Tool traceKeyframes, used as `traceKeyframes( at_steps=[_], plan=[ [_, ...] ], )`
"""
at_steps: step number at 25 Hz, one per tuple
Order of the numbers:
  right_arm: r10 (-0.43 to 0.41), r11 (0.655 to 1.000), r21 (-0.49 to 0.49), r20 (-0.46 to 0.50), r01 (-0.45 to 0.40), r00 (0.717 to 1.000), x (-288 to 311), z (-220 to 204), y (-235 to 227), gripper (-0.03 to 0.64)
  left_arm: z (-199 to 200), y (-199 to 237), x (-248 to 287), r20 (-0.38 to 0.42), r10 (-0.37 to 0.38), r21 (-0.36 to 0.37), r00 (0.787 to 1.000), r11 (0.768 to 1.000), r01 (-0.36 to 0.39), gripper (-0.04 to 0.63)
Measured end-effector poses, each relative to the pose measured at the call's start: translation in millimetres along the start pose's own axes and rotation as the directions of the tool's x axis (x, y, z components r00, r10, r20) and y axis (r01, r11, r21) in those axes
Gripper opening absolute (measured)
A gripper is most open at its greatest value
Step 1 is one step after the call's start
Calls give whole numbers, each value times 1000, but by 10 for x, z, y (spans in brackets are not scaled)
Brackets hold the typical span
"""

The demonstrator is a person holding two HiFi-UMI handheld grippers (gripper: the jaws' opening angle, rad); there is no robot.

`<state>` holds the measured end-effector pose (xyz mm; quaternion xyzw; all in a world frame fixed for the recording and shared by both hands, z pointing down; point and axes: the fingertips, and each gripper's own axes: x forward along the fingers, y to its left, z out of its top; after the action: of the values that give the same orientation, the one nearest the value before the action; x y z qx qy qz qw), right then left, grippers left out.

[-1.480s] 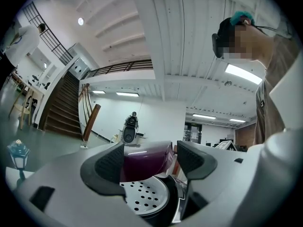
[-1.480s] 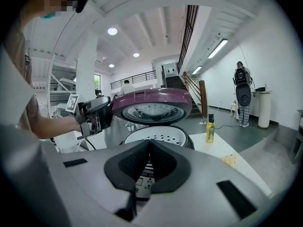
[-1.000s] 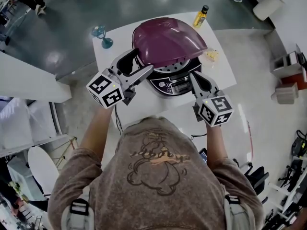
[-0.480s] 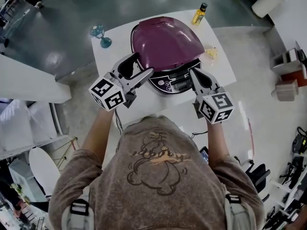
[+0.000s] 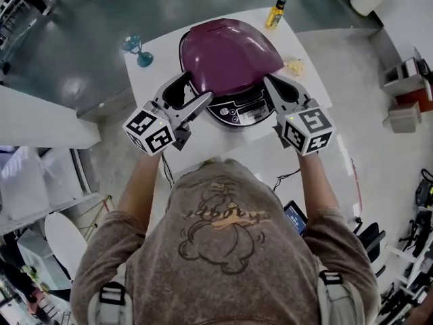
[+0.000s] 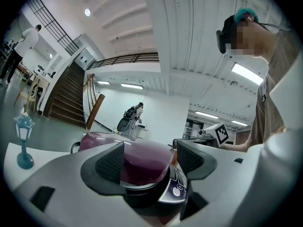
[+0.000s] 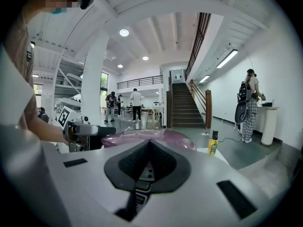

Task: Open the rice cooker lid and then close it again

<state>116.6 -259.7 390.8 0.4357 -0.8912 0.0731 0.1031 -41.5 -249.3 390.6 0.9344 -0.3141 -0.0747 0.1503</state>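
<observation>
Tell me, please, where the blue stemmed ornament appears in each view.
Head view: blue stemmed ornament, upper left, left of the glossy purple rice cooker lid.
Left gripper view: far left edge, standing upright.
Right gripper view: not in it.
Shared landmark: the purple lid, in all three.

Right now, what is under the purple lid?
Below the lid, only the cooker's dark base with its front control panel shows. The lid covers the inside, so its contents cannot be seen.

Left gripper (image 6: 148,156): jaws apart, nothing clamped.
Rice cooker lid (image 6: 142,167): purple, seen between the jaws, centre.
Control panel (image 6: 176,187): 5 o'clock.
Blue lantern-shaped ornament (image 6: 23,143): upright, 8 o'clock.
</observation>
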Motion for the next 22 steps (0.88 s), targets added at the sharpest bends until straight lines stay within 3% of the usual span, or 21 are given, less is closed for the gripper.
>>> traceKeyframes(
  at_steps=[22],
  plan=[
    [30, 999, -38, -134, -36, 990, 86, -406, -63, 5, -233, 0, 20, -83, 32, -30, 996, 999, -35, 348]
  ],
)
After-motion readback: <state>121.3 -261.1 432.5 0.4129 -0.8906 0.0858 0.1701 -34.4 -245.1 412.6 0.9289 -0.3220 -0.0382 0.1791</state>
